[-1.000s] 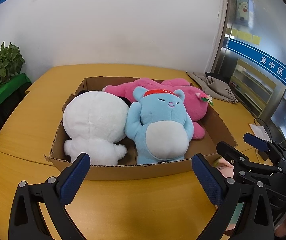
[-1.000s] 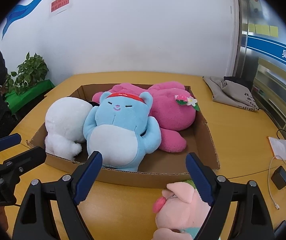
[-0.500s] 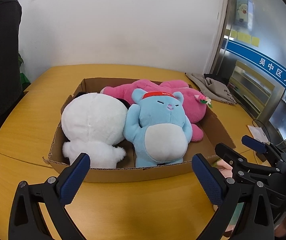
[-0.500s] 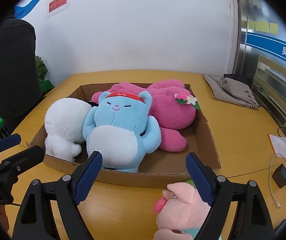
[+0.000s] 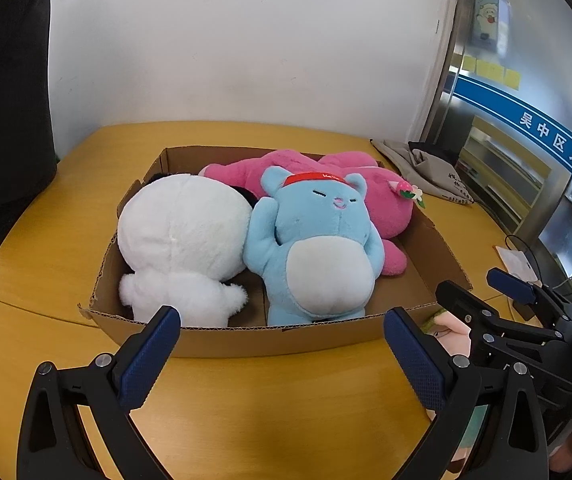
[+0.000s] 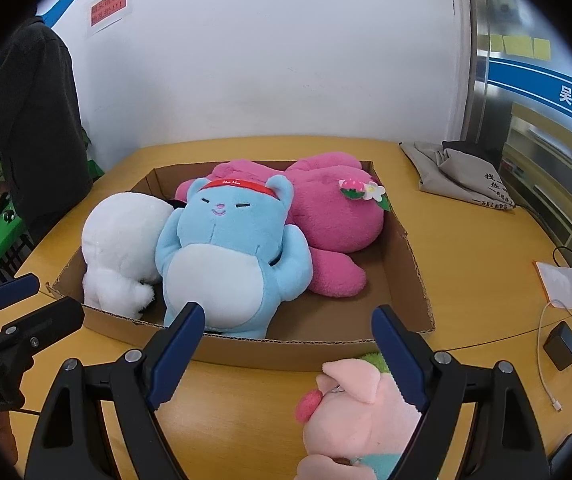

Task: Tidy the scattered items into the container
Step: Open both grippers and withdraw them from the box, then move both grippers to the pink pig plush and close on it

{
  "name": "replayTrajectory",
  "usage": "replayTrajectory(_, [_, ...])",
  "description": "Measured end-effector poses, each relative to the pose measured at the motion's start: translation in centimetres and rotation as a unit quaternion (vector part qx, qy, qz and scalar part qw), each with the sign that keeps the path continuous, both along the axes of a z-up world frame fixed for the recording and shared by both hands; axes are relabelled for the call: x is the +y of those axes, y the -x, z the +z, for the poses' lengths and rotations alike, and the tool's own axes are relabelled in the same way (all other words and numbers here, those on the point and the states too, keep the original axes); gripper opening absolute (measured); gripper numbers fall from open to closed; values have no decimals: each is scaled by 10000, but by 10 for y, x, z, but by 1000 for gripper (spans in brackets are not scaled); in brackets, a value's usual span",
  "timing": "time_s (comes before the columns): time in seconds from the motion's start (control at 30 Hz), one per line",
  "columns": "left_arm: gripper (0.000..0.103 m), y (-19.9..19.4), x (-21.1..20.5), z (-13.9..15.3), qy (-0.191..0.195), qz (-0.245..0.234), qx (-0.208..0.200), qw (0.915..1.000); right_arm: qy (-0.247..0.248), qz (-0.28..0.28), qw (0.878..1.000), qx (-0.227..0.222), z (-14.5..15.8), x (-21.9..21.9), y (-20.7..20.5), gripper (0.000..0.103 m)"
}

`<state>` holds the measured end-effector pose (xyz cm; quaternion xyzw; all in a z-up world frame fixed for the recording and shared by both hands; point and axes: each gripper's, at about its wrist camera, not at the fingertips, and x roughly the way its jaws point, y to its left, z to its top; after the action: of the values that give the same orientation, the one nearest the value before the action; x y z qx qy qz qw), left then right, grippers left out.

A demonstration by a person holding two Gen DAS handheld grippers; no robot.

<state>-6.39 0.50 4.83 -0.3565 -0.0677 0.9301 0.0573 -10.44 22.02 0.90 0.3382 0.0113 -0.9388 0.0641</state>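
Sitting on the tabletop [image 6: 465, 240], the cardboard box [image 6: 409, 252] already holds a pink plush [image 6: 337, 216], a white plush [image 6: 122, 232] and a blue bear plush [image 6: 230, 248]. Left out: a pink pig plush [image 6: 357, 412], just beside the box's near wall, under the right hand-held gripper [image 6: 286, 344], jaws apart. Left hand-held gripper [image 5: 282, 348] also spread, empty. Pig looks light, soft, squashy; pinch the head, probably — body mostly hidden.

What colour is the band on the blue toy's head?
Red headband, clearest in the right wrist view.
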Motion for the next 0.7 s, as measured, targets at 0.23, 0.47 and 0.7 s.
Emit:
replayTrajectory(0.23, [103,-2,3,-5,18,-24,-61,10000,31,-87,10000,7,0,11,-3,86])
replayTrajectory(0.47, [103,-5,1,-4,-84,-15,-113,9999,56,32,9999,128,4,11,-11,86])
replayTrajectory(0.7, [103,-1,18,-12,-502,-366,-385,9973,-70,-218,9994,275,5,62,-38,86])
